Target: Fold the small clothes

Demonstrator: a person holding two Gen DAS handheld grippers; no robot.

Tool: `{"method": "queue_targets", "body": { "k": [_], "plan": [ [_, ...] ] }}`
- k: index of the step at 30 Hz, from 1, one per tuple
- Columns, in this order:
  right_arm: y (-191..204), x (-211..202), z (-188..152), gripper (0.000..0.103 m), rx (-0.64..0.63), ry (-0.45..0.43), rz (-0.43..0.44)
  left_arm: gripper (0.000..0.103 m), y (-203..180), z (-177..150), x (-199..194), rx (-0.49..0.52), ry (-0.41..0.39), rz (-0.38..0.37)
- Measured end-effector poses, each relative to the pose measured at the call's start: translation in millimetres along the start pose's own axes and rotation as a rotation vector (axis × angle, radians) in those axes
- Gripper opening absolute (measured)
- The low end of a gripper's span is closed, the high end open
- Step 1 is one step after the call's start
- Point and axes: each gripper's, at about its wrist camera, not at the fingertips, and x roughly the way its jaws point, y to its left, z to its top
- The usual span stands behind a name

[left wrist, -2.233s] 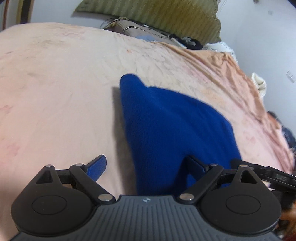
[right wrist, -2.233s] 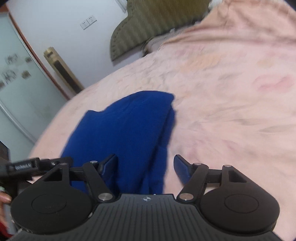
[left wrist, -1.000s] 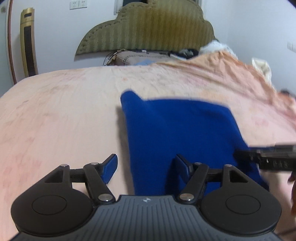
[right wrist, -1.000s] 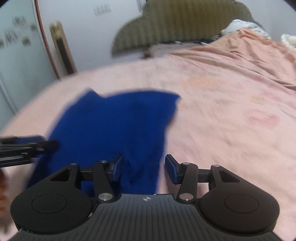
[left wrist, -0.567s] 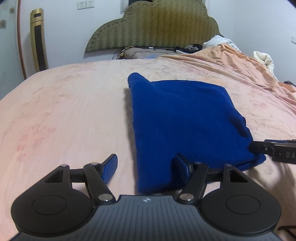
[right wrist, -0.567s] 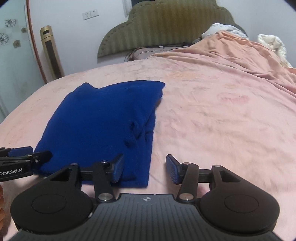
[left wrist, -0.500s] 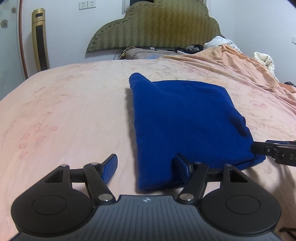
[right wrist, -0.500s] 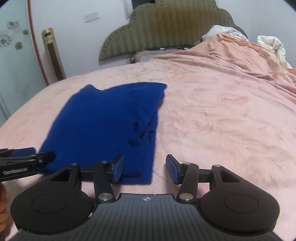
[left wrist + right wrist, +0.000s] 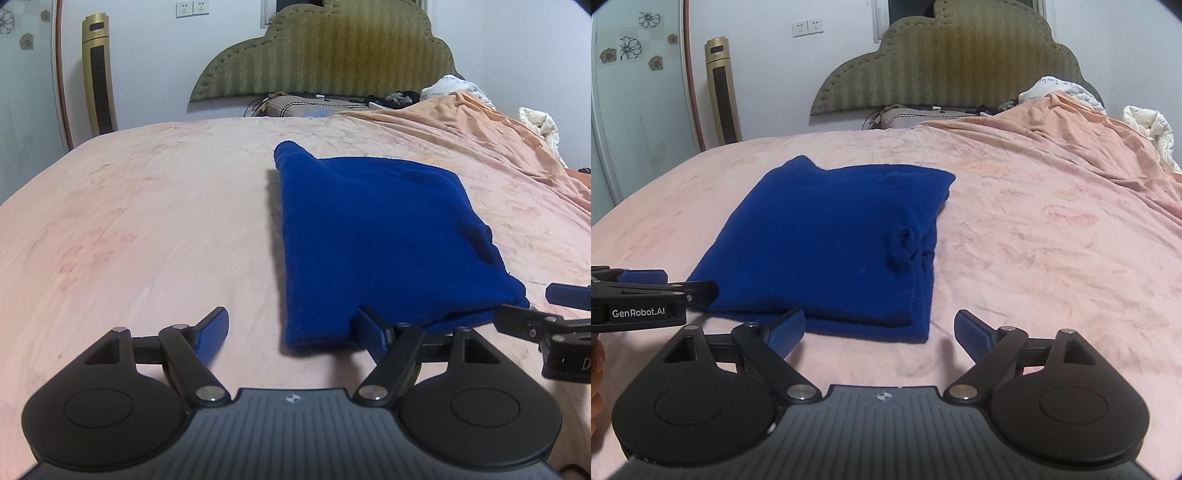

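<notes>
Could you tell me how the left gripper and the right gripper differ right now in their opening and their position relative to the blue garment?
The right gripper has just been opening and stands wider than the left gripper, which has opened slightly. The left gripper sits at the near left corner of the blue garment, one finger overlapping its edge in view; the right gripper sits at the near right corner, just short of the cloth. Both are open, gripping nothing, over the pink bedsheet.
</notes>
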Motion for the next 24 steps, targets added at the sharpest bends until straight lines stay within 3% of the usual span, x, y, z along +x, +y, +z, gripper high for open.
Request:
{"method": "queue_targets", "body": {
  "k": [18, 20, 24],
  "plan": [
    [12.7, -12.9, -11.9, 0.097, -0.049, 0.011, -0.015, 0.076, 2.7, -22.4, -15.3, -0.019, 0.019, 0.023],
    [13.4, -14.2, -13.2, 0.097, -0.055, 0.014, -0.016, 0.083, 3.6, -24.1, -16.6, -0.022, 0.021, 0.024],
    [16.9, -16.1, -17.2, 0.098, -0.07, 0.022, -0.015, 0.084, 4.3, -27.7, -19.0, -0.028, 0.015, 0.026]
  ]
}}
